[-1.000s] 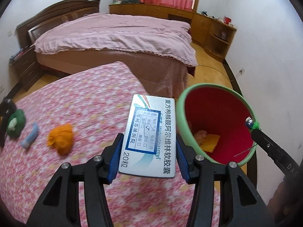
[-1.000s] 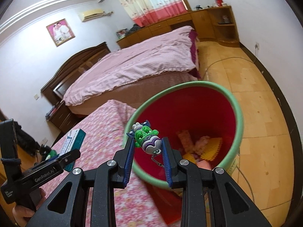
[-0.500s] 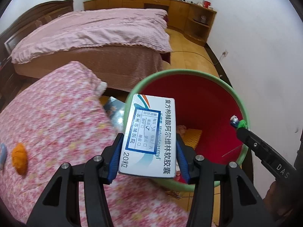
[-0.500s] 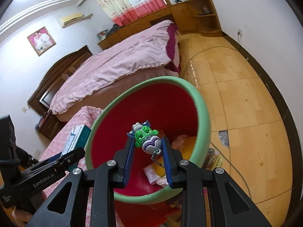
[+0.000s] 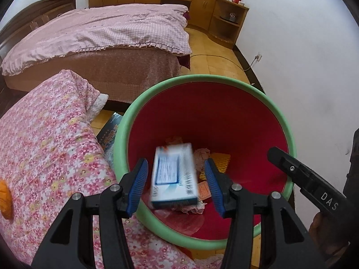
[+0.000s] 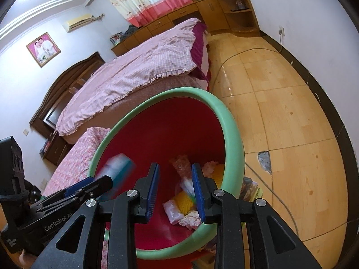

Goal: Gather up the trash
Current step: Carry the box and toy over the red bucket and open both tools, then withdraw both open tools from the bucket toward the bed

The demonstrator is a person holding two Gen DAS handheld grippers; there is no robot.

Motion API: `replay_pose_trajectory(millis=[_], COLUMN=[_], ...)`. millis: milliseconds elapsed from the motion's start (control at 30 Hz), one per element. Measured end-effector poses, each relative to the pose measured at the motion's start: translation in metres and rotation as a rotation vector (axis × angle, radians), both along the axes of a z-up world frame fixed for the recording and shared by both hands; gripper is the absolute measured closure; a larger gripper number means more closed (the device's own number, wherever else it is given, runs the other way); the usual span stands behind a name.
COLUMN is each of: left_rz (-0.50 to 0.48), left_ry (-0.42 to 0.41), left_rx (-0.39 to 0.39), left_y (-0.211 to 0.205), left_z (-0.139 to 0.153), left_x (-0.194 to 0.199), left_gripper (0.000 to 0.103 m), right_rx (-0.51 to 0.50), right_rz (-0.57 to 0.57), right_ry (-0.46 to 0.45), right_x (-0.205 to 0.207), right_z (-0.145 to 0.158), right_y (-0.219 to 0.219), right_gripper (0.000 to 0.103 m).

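Both hands have swung off the flowered quilt and over the bin since a second ago, and both have let go of their loads. Furthest left, an orange lump lies on the pink flowered quilt, well apart from everything else. Next comes the left tool: its blue pads stand apart with a gap on either side of the medicine box, which a moment ago was clamped between them. That box is now a blur, free of the pads and dropping inside the bin, a red tub with a green rim. Seen from the other hand, the same box is a smear near the bin's left wall.

To the right, the right tool hangs over the same mouth with its pads parted and nothing between them; the little green charm it held is gone from its grip and I cannot pick it out below. Under it, at the bottom of the bin, lie a yellow ridged sponge, pinkish crumpled scraps and a clear wrapper.

Beyond the bin stands a big bed under a pink checked cover, with wooden cabinets along the far wall, and yellow floor tiles run off to the right.
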State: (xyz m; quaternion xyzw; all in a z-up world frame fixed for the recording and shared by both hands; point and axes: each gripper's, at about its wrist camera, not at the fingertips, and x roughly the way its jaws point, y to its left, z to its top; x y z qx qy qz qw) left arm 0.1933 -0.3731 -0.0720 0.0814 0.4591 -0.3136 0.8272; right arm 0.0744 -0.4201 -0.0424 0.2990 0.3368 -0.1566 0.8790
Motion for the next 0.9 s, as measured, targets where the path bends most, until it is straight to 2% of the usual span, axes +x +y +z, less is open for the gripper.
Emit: replay_pose_trajectory(millis=[500,900], left_rz=[0.029,0.085], left_ry=[-0.008,-0.038], left_rx=[-0.031,-0.040], left_y=[0.024,0.066], left_z=[0.013,0.034], left_x=[-0.005,-0.018], left_gripper=[0.050,0.050], right_rx=[-0.031,-0.047], right_rz=[0.015,0.033], right_ry=[0.013,0.002], right_x=[0.002,-0.004], right_z=[0.006,0.022], right_y=[0.014,0.035], right_gripper=[0.072,0.070])
